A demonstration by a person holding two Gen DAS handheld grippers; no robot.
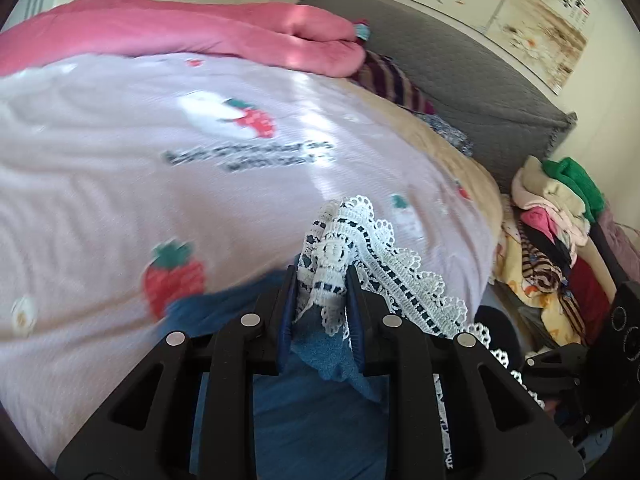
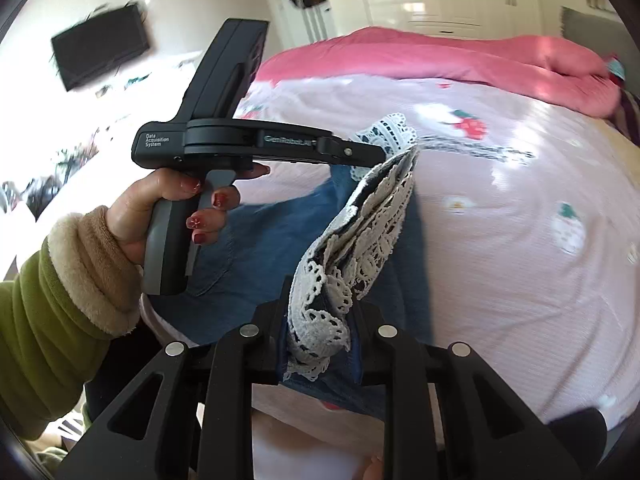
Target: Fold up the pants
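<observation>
Bedroom, bed (image 1: 100, 184) carrying pink strawberry sheet | left tool (image 1: 322, 300) pinching lace hem (image 1: 360, 240) of pants (image 2: 248, 248) | right tool (image 2: 320, 320) pinching hem too | pants lying partly on bed, fold seeming midway, legs needing laying over, smoothing left

White lettering is showing on the left gripper (image 2: 360, 152), seen from the right wrist view: "Data Acquisition System" at its rear end and what is probably reading "GenRobot.AI" along its side. Dark print on the pink bedsheet (image 1: 120, 200) is blurring past legibility.
</observation>
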